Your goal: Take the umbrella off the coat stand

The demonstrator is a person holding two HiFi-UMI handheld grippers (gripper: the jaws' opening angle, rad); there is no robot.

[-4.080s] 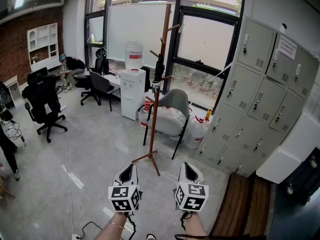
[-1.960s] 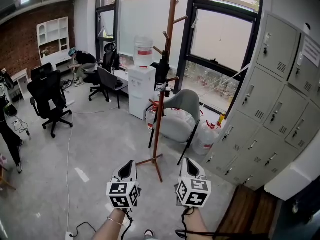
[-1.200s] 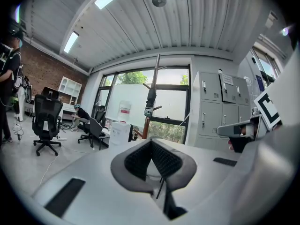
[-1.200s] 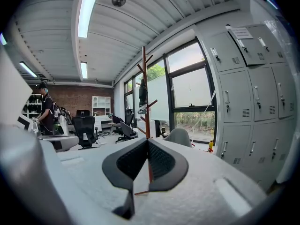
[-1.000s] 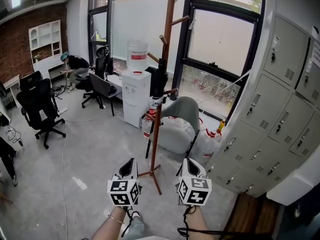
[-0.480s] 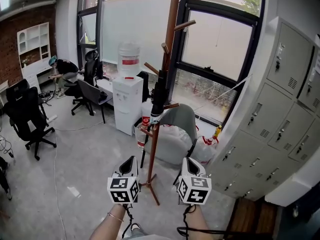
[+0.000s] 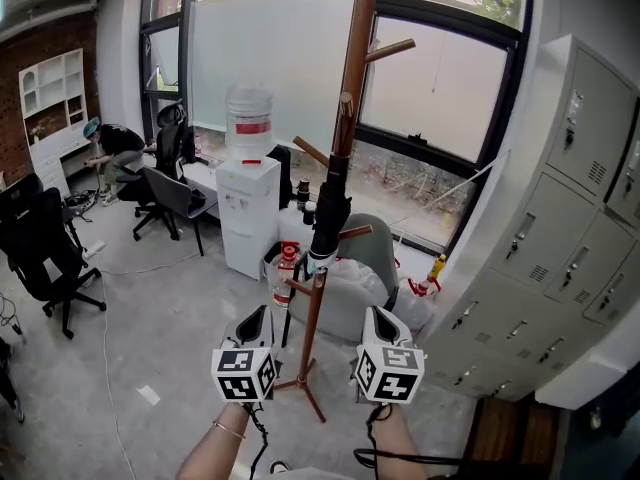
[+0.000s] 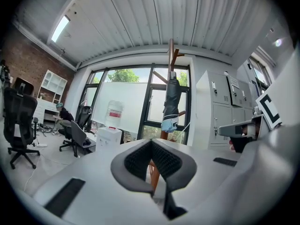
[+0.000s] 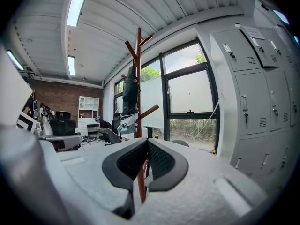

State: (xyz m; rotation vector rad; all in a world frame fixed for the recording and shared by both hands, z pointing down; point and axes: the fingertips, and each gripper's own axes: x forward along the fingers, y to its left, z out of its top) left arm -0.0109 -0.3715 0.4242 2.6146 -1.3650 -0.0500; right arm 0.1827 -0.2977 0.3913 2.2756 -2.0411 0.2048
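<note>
Umbrella (image 7: 330, 208) hangs folded against the pole of the wooden coat stand (image 7: 355, 58) by the window. Left gripper (image 7: 262, 315) and right gripper (image 7: 377, 314), jaws clenched on nothing, flank the pole, touching neither.

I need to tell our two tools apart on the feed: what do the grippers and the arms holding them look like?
They match. The left gripper and right gripper have white bodies tapering to dark-edged jaws with black ribbed pads. Each carries a white cube of black square markers and trails a black cable. No sleeves show; a thin bracelet circles the left wrist.
</note>
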